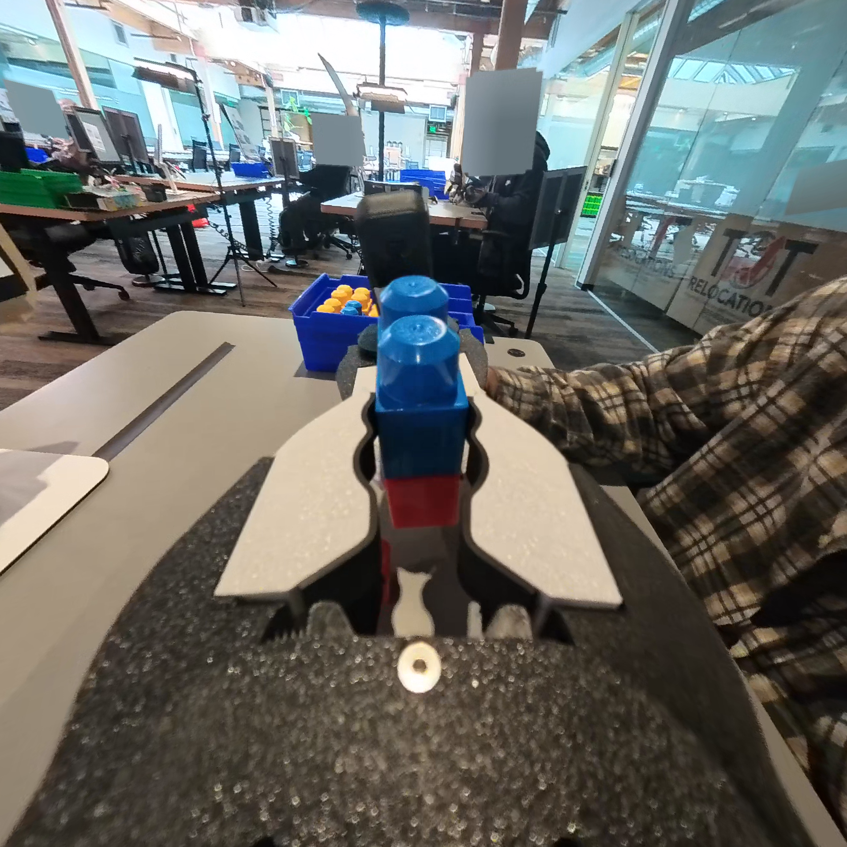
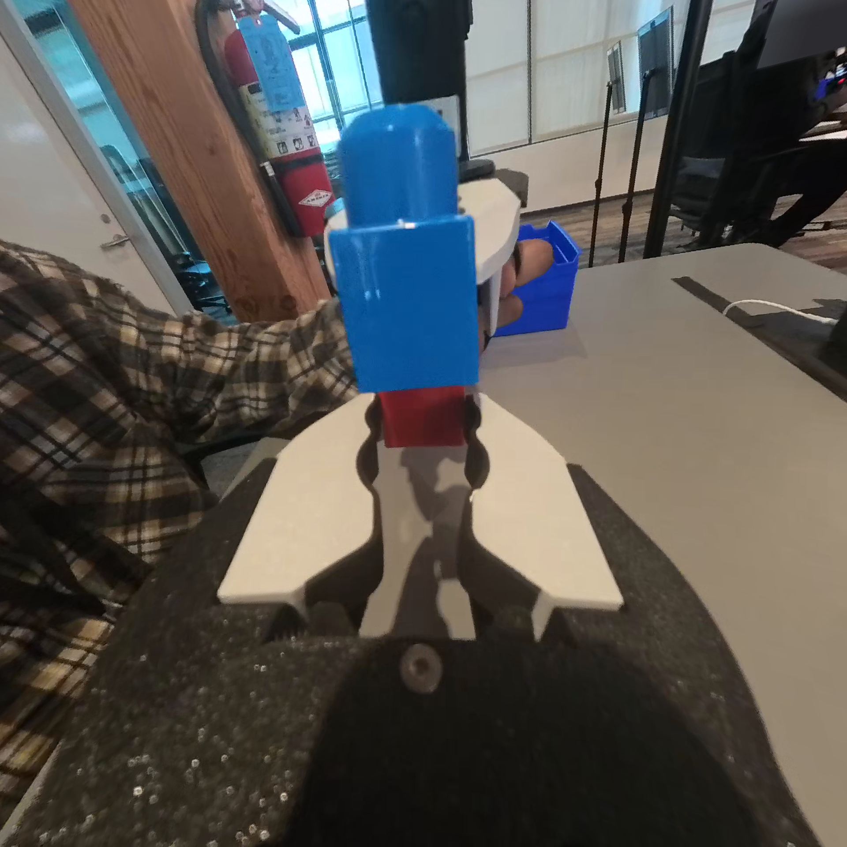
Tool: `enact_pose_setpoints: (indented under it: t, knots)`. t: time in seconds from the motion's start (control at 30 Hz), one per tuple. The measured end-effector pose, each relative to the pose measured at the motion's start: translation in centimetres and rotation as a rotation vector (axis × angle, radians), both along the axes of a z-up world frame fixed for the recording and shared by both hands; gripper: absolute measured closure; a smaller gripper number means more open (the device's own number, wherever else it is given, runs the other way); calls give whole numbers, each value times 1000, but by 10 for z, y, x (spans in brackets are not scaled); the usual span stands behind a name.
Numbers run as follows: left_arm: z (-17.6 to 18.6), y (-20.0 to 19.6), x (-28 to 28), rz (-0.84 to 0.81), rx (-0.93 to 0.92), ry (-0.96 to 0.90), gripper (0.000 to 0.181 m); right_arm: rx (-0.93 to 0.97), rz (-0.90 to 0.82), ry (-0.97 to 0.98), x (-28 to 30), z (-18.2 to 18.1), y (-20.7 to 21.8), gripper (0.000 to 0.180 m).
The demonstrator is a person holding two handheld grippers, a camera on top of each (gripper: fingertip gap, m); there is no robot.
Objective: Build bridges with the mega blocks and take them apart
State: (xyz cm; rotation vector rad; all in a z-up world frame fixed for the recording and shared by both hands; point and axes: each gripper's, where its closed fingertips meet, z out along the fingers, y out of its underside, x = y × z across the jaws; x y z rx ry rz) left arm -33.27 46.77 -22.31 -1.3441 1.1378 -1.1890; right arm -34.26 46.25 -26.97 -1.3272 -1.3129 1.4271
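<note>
Blue block (image 1: 420,440), two studs, sitting stacked on a red block (image 1: 422,500); the pair is being held above the grey table (image 1: 151,412). Left gripper (image 1: 421,431) is clamping the blue block's sides. Right gripper (image 2: 424,419) is clamping the red block (image 2: 421,419) beneath the blue block (image 2: 405,307). Blue bin (image 1: 327,334) holding yellow blocks (image 1: 350,298) is standing beyond on the table. Plaid sleeve (image 1: 664,412) is reaching in alongside.

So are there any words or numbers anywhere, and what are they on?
On the glass wall: big lettering and a logo; I don't read writing out.
On the red fire extinguisher: a label and a blue paper tag, likewise.
On the blue plastic block and red plastic block: none visible.
</note>
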Motion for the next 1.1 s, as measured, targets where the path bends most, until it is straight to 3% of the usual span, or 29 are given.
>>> enact_pose_setpoints:
  t: [0.3,0.4,0.5,0.7,0.83,1.1]
  knots:
    - [2,-2,-1,-24,-4,-25,144,-10,21,32,-1,2,-1,145]
    - [13,3,-11,20,2,-58,145,45,-28,49,10,9,9,124]
    - [25,10,-32,65,10,-90,144,129,-79,-81,35,-11,22,116]
    - [38,25,-49,84,-52,-193,144,98,-30,-392,53,-88,29,103]
    - [39,24,-50,81,-51,-207,144,72,-4,-496,47,-125,31,108]
    - [46,23,-53,81,-24,-251,145,80,-10,-582,39,-145,34,124]
